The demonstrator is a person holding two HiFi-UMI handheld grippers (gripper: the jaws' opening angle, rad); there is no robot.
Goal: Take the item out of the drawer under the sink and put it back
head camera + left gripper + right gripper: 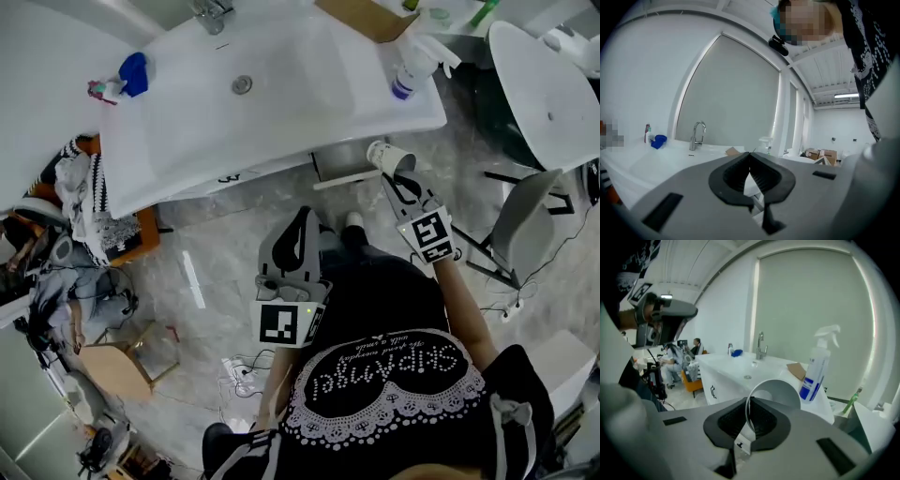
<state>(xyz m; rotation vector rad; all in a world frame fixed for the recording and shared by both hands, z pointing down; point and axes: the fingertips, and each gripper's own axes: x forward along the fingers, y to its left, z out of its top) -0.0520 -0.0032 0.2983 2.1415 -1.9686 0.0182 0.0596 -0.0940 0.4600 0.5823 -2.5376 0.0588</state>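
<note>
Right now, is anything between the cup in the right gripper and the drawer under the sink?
Nothing visible. The right gripper holds the paper cup by its rim just beside the pulled-out drawer; the left gripper, shut and empty, hangs well back.

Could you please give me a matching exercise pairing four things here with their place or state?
1 white paper cup
2 white spray bottle with blue label
3 small blue object
4 left gripper

A at the left end of the white sink counter
B jaws together, empty
C pinched by the right gripper
D upright at the counter's right end

Pairs: 1-C, 2-D, 3-A, 4-B
</note>
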